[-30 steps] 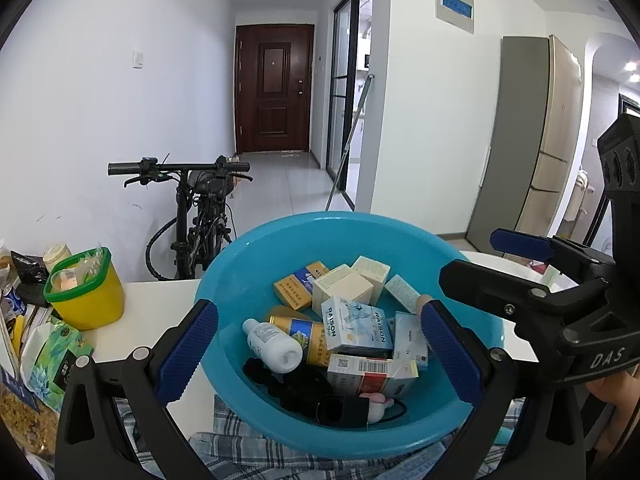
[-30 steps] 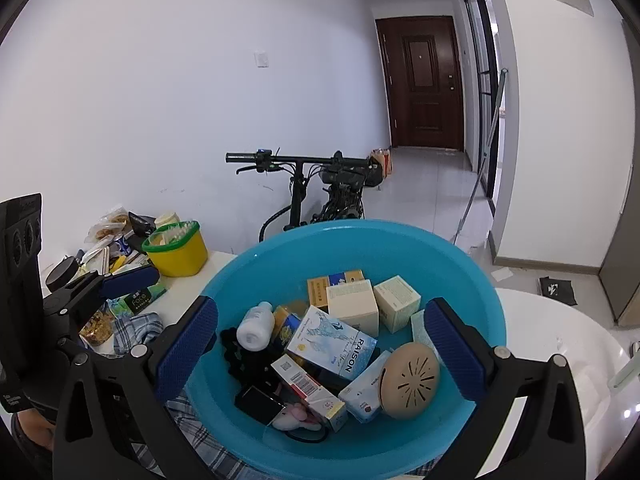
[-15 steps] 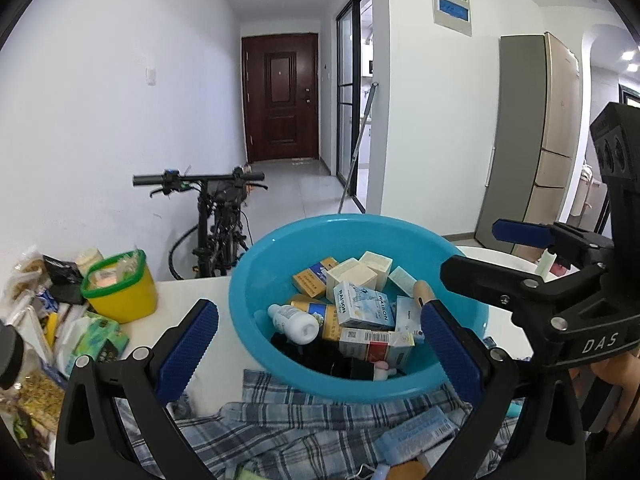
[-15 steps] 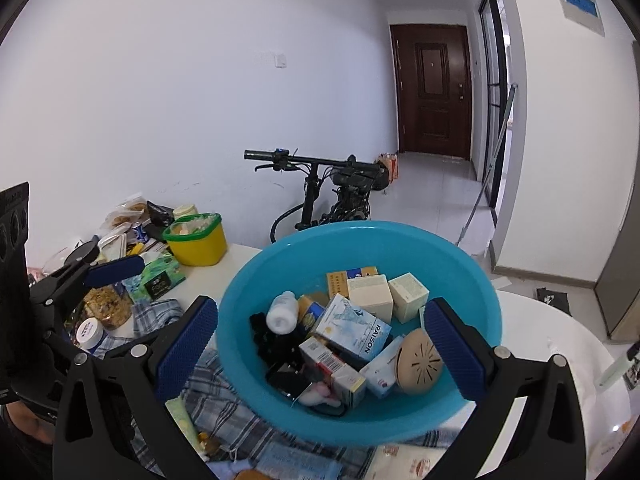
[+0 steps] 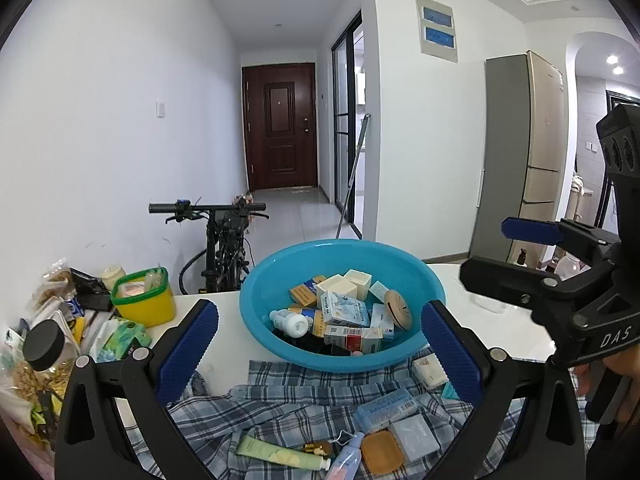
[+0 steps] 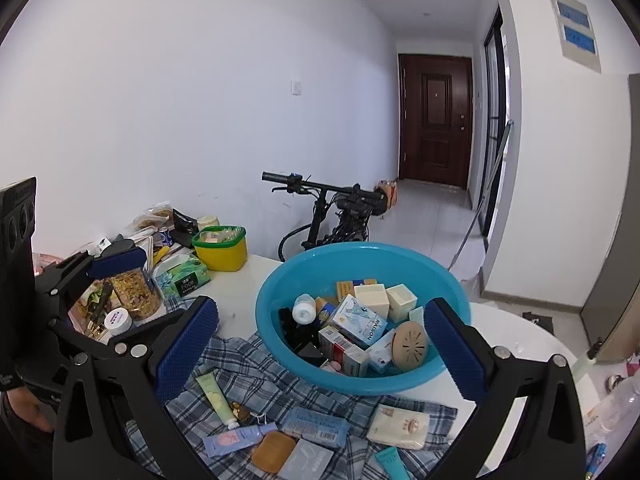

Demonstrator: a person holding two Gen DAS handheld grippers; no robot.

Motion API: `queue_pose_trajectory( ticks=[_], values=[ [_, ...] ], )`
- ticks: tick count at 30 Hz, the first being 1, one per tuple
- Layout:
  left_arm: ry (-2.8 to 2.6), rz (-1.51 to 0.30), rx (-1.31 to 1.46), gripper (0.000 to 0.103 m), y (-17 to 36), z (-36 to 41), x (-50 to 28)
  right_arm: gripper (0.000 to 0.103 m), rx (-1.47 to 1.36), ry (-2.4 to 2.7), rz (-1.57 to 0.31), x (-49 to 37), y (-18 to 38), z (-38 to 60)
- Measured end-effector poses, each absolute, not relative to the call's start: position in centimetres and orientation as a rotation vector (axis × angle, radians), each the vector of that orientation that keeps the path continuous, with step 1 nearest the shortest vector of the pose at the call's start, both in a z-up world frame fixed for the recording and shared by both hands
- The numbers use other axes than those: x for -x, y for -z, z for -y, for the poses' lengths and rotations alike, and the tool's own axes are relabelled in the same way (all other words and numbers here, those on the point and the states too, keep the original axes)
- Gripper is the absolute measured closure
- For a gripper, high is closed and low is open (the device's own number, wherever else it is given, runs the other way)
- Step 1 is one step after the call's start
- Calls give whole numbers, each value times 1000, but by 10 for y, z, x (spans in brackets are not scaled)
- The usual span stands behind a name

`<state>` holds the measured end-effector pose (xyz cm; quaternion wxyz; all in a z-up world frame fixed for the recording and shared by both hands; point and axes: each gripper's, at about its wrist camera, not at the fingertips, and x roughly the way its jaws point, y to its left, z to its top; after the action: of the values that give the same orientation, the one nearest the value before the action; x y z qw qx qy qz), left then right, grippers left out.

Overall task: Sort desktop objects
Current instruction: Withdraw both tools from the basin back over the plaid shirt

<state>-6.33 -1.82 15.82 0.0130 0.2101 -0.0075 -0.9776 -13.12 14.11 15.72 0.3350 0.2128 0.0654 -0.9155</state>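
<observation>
A blue basin (image 5: 280, 344) (image 6: 360, 376) on the white table holds several small boxes, a white bottle (image 5: 289, 319) and a round tan disc (image 6: 409, 345). In front of it a plaid cloth (image 5: 280, 404) (image 6: 256, 384) carries loose items: a green tube (image 6: 216, 394), a blue box (image 6: 316, 426), an orange pad (image 6: 273, 450), a white packet (image 6: 398, 426). My left gripper (image 5: 320, 348) and right gripper (image 6: 322, 348) are both open and empty, held back above the cloth. The right gripper shows at the right of the left wrist view (image 5: 532, 256).
A yellow tub with a green rim (image 5: 144, 300) (image 6: 220, 248), a tissue pack (image 6: 182, 278), a jar of snacks (image 6: 132, 296) and bags crowd the table's left side. A bicycle (image 5: 224, 248) stands behind the table by the wall.
Both grippers have pulled back and up from the basin. The basin now looks smaller, and the cloth with its loose items has come into view.
</observation>
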Motion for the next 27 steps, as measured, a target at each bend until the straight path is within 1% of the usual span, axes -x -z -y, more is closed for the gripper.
queue_pose_trajectory(
  ticks=[3, 8, 18, 27],
  values=[
    [3039, 45, -640, 0, -157, 17, 51, 0, -550, 2403, -187, 121, -154, -148],
    [3029, -10, -653, 0, -147, 28, 40, 0, -582, 2418, -177, 114, -139, -164],
    [2976, -92, -775, 0, -103, 50, 35, 0, -680, 2405, -152, 105, -92, -182],
    [2942, -120, -838, 0, -71, 57, 25, 0, -790, 2401, -88, 106, -54, -201]
  ],
)
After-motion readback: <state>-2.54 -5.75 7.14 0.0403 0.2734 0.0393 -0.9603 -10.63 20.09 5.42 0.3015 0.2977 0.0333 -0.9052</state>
